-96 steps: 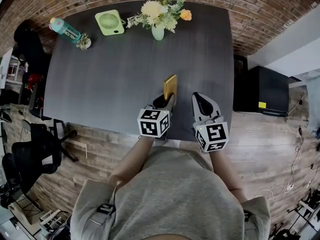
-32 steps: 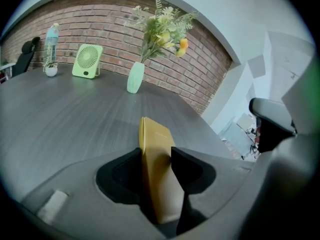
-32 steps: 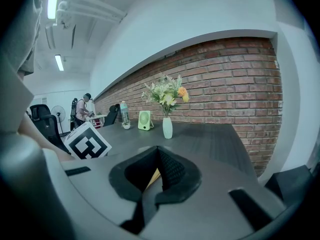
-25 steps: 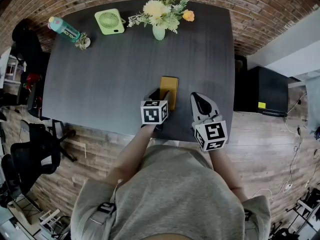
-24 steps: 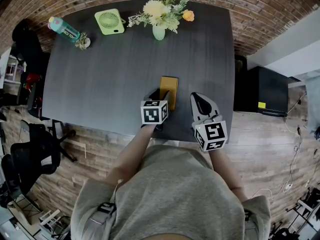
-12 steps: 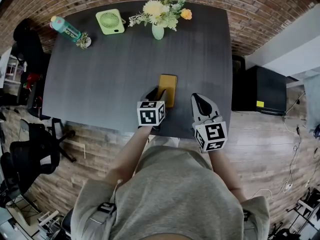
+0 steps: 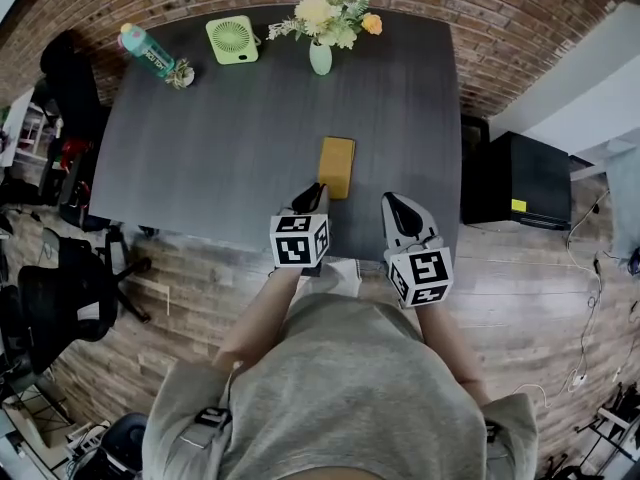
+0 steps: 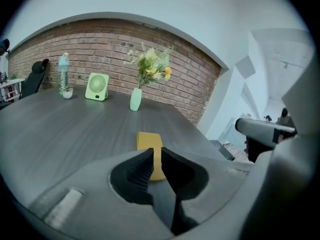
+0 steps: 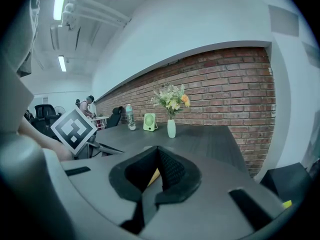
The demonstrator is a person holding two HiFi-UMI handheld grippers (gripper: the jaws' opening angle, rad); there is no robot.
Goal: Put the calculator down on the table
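The yellow calculator (image 7: 336,166) lies flat on the dark table (image 7: 230,138), near its front edge. My left gripper (image 7: 318,192) hangs just short of it toward me, touching nothing. Its jaws are closing, with only a narrow slit left and nothing between them. In the left gripper view the calculator (image 8: 149,140) shows on the table beyond the left gripper (image 8: 156,152). My right gripper (image 7: 390,204) hovers over the table's front edge to the calculator's right, shut and empty. In the right gripper view a yellow sliver of calculator (image 9: 155,175) peeks past the right gripper (image 9: 159,151).
At the table's far edge stand a vase of flowers (image 7: 320,56), a green desk fan (image 7: 232,39), a teal bottle (image 7: 150,50) and a small plant pot (image 7: 181,75). A black cabinet (image 7: 515,180) is on the floor to the right, and an office chair (image 7: 50,298) to the left.
The left gripper, earlier holding the calculator on edge, has let it go flat on the table, pulled back toward me and narrowed its jaws. The right gripper drew back a little.
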